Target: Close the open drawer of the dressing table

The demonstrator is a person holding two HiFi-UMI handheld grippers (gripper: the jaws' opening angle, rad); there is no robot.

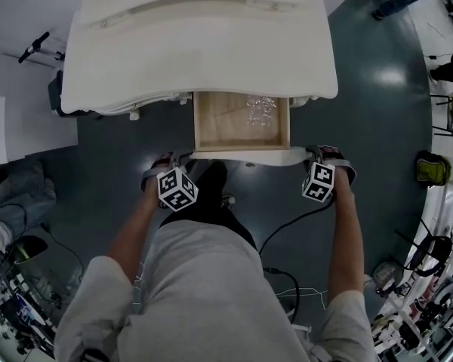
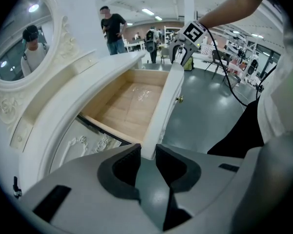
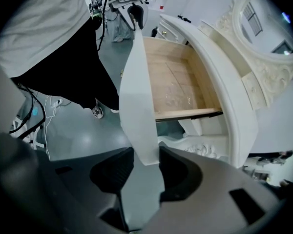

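At drawer front (image 1: pixel 241 157) ends: left gripper (image 2: pixel 147 152), right gripper (image 3: pixel 145 156) fingers pinching it; cable (image 1: pixel 287 228) nearby.

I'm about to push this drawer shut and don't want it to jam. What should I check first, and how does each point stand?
1. Left gripper closed on the left end of the white drawer front: ok.
2. Right gripper closed on its right end: ok.
3. Clear crinkled plastic lies low inside the light wooden drawer: ok.
4. Drawer square to the white dressing table: ok.
5. Runners unobstructed: cannot tell, hidden.
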